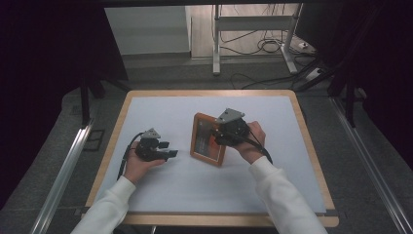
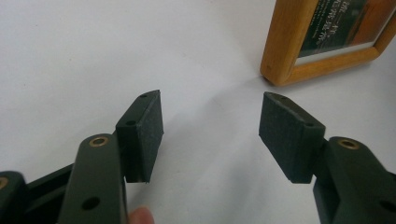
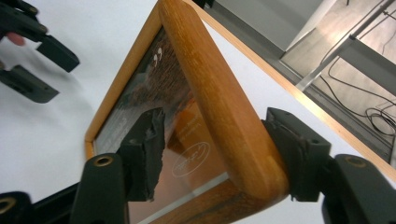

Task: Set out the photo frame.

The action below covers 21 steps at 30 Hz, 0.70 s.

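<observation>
Right gripper (image 3: 210, 154) jaws straddling wooden photo frame (image 3: 219, 112), left gripper (image 2: 210, 135) agape

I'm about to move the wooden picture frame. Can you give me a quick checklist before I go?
1. Picture frame edge sits between the right gripper jaws: ok.
2. Firm grip: not ok. One pad looks off the glass, while the other touches the wooden rim.
3. Left gripper open, nothing between its jaws, apart from the frame: ok.
4. Frame can stand unsupported: cannot tell, since its back is hidden.
5. Frame's lower edge on the white mat: ok.
</observation>
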Each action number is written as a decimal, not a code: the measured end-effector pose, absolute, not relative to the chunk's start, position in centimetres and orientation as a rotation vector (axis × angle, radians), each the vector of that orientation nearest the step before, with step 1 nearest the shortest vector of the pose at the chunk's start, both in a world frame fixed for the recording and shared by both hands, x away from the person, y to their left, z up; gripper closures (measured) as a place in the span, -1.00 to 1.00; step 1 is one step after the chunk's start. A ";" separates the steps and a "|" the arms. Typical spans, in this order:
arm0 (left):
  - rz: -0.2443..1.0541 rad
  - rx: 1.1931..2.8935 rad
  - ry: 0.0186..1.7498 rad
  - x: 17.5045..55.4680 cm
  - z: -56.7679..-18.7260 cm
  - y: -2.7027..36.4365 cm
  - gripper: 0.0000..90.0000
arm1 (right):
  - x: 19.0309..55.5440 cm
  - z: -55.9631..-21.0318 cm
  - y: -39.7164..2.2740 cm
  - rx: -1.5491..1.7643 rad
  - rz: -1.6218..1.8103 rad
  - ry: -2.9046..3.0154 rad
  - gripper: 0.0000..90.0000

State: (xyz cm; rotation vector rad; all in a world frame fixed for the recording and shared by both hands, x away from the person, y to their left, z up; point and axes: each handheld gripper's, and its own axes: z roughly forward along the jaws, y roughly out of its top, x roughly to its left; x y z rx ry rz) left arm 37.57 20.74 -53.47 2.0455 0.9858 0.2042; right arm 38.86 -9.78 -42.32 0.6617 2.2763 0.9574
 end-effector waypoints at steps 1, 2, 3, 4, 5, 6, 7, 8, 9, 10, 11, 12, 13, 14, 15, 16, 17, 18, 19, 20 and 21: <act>0.205 2.046 0.986 37.6 -53.5 20.7 -0.13 | 39.0 -42.4 -9.8 0.666 0.953 2.274 -0.18; 0.208 2.047 0.985 37.6 -53.5 20.7 -0.13 | 39.1 -42.5 -9.8 0.673 0.952 2.272 -0.20; 0.209 2.046 0.985 37.6 -53.4 20.8 -0.13 | 39.1 -42.5 -9.8 0.675 0.948 2.270 -0.21; 0.208 2.043 0.987 37.5 -53.4 20.8 -0.13 | 39.2 -42.6 -9.8 0.683 0.950 2.267 -0.22; 0.210 2.041 0.989 37.6 -53.4 20.9 -0.13 | 39.2 -42.6 -9.8 0.685 0.949 2.267 -0.23; 0.210 2.039 0.991 37.6 -53.4 21.0 -0.13 | 39.2 -42.7 -9.8 0.687 0.949 2.267 -0.23; 0.210 2.038 0.993 37.6 -53.4 21.0 -0.13 | 39.2 -42.7 -9.8 0.687 0.950 2.268 -0.26; 0.209 2.037 0.995 37.6 -53.4 21.0 -0.13 | 39.2 -42.7 -9.8 0.688 0.952 2.272 -0.27; 0.209 2.039 0.995 37.6 -53.4 21.0 -0.13 | 39.2 -42.7 -9.8 0.686 0.951 2.273 -0.27; 0.210 2.041 0.992 37.6 -53.4 21.0 -0.14 | 39.3 -42.7 -9.8 0.688 0.952 2.272 -0.28; 0.206 2.041 0.994 37.6 -53.4 20.9 -0.14 | 39.3 -42.7 -9.8 0.689 0.953 2.272 -0.29; 0.206 2.042 0.993 37.5 -53.4 20.9 -0.14 | 39.3 -42.8 -9.8 0.692 0.953 2.272 -0.31; 0.207 2.041 0.992 37.5 -53.4 20.8 -0.14 | 39.3 -42.8 -9.8 0.696 0.956 2.270 -0.32; 0.208 2.042 0.992 37.5 -53.4 20.8 -0.14 | 39.3 -42.8 -9.9 0.702 0.962 2.268 -0.35; 0.210 2.039 0.992 37.5 -53.4 20.9 -0.14 | 39.2 -42.8 -9.9 0.710 0.969 2.267 -0.38; 0.210 2.040 0.991 37.5 -53.4 20.9 -0.14 | 39.2 -42.8 -10.0 0.719 0.979 2.268 -0.43; 0.210 2.039 0.992 37.5 -53.4 20.9 -0.14 | 39.1 -42.7 -10.1 0.730 0.989 2.263 -0.46; 0.209 2.039 0.992 37.6 -53.4 21.0 -0.14 | 39.0 -42.6 -10.3 0.741 1.001 2.249 -0.49; 0.209 2.038 0.992 37.5 -53.4 21.0 -0.14 | 38.8 -42.5 -10.6 0.752 1.016 2.231 -0.51; 0.209 2.039 0.992 37.5 -53.4 20.9 -0.14 | 38.7 -42.4 -10.9 0.769 1.038 2.227 -0.52; 0.210 2.040 0.991 37.5 -53.4 20.9 -0.14 | 38.6 -42.3 -11.2 0.784 1.059 2.225 -0.53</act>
